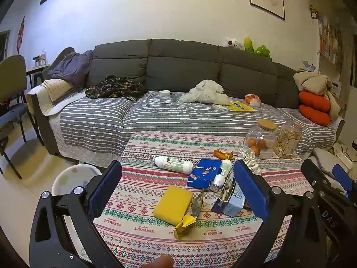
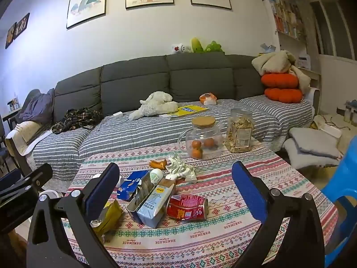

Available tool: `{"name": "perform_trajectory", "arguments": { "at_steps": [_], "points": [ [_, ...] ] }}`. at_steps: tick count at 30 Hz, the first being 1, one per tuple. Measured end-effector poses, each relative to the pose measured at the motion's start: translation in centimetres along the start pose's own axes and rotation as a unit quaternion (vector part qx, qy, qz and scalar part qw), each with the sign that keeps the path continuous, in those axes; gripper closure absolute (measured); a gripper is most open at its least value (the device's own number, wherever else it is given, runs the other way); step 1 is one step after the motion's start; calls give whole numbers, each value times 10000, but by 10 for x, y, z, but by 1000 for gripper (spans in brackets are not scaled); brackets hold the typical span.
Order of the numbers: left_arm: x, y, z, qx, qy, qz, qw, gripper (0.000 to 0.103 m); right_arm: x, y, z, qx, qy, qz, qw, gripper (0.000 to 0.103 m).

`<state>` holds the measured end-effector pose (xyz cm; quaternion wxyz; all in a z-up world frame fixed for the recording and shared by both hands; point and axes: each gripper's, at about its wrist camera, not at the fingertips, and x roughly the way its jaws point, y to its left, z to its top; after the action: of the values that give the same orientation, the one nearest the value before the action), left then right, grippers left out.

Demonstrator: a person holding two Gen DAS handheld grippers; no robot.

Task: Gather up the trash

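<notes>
Litter lies on a patterned tablecloth: a yellow sponge, a yellow wrapper, a white bottle, a flattened blue box, an opened milk carton, crumpled tissue and orange peel. My left gripper hovers open over the near edge, holding nothing. The right wrist view adds a crushed red can beside the carton, with the wrapper and tissue. My right gripper is also open and empty, above the table's front.
A glass jar of oranges and a plastic snack jar stand at the table's far side. A white bin sits on the floor to the left. A blue plastic chair is at the right, a grey sofa behind.
</notes>
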<state>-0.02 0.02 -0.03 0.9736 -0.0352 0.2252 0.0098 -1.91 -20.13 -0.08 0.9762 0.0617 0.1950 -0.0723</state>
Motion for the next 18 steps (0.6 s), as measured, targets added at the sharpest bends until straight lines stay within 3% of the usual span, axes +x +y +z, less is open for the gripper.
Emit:
{"name": "perform_trajectory", "arguments": {
  "at_steps": [18],
  "points": [
    [3,0,-5,-12,107,-32,9999,7,3,-4,-2,83,66,28,9999,5]
  ]
}}
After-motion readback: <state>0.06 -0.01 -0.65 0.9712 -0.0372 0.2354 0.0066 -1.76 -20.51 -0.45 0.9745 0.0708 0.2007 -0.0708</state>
